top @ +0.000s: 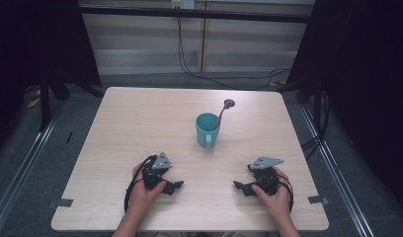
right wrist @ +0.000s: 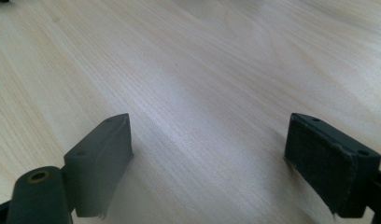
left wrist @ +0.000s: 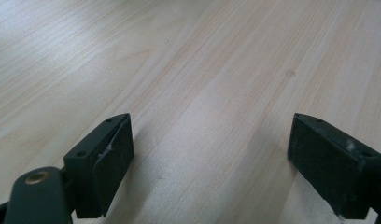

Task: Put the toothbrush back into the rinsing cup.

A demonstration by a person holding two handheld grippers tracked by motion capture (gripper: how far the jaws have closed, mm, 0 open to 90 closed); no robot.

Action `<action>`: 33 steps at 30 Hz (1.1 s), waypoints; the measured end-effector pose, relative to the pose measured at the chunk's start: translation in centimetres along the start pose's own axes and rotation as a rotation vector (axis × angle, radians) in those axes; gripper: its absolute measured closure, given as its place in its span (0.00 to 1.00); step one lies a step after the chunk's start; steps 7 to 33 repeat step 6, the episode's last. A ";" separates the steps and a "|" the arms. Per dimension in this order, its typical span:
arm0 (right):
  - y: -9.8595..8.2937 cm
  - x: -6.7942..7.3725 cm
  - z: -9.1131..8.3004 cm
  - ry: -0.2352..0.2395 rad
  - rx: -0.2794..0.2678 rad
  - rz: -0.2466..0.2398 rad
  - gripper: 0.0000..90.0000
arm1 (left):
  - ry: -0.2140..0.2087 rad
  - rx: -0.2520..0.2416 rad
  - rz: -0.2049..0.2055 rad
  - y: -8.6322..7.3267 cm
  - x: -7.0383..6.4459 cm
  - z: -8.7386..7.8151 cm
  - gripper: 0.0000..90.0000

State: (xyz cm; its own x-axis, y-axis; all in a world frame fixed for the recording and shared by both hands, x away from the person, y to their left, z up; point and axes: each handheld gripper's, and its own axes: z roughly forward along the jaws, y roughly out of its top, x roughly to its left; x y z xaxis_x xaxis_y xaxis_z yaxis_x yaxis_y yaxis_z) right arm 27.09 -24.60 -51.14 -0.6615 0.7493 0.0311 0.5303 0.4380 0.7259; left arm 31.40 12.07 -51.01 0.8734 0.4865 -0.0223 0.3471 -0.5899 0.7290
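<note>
High view: teal mug (top: 208,130) holds what looks like a spoon (top: 224,110), untouched
Left gripper (top: 174,186): jaws apart, empty
Right gripper (top: 240,186): likewise, work unstarted

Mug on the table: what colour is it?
Teal mug, clearest in the high view.

A square bench (top: 140,128) of pale wood grain stands on a grey carpeted floor (top: 36,163), with metal rails (top: 19,170) running along the floor on both sides of it. Behind it, black cables (top: 189,64) hang down a light panelled wall (top: 145,39) and trail across the floor, and dark curtains (top: 367,74) close off the left and right. Two small grey tape strips (top: 318,200) lie on the floor just beside the bench's near corners.
</note>
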 end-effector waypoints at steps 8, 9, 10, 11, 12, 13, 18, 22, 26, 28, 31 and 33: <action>0.0 0.0 0.0 -0.003 0.001 -0.003 0.16 | 0.000 0.000 0.000 0.0 0.0 0.0 0.16; 0.0 0.0 0.0 -0.003 0.001 -0.003 0.16 | 0.000 0.000 0.000 0.0 0.0 0.0 0.16; 0.0 0.0 0.0 -0.003 0.001 -0.003 0.16 | 0.000 0.000 0.000 0.0 0.0 0.0 0.16; 0.0 0.0 0.0 -0.003 0.001 -0.003 0.16 | 0.000 0.000 0.000 0.0 0.0 0.0 0.16; 0.0 0.0 0.0 -0.003 0.001 -0.003 0.16 | 0.000 0.000 0.000 0.0 0.0 0.0 0.16; 0.0 0.0 0.0 -0.003 0.001 -0.003 0.16 | 0.000 0.000 0.000 0.0 0.0 0.0 0.16; 0.0 0.0 0.0 -0.003 0.001 -0.003 0.16 | 0.000 0.000 0.000 0.0 0.0 0.0 0.16; 0.0 0.0 0.0 -0.003 0.001 -0.003 0.16 | 0.000 0.000 0.000 0.0 0.0 0.0 0.16; 0.0 0.0 0.0 -0.003 0.001 -0.003 0.16 | 0.000 0.000 0.000 0.0 0.0 0.0 0.16; 0.0 0.0 0.0 -0.003 0.001 -0.003 0.16 | 0.000 0.000 0.000 0.0 0.0 0.0 0.16; 0.0 0.0 0.0 -0.003 0.001 -0.003 0.16 | 0.000 0.000 0.000 0.0 0.0 0.0 0.16; 0.0 0.0 0.0 -0.003 0.001 -0.003 0.16 | 0.000 0.000 0.000 0.0 0.0 0.0 0.16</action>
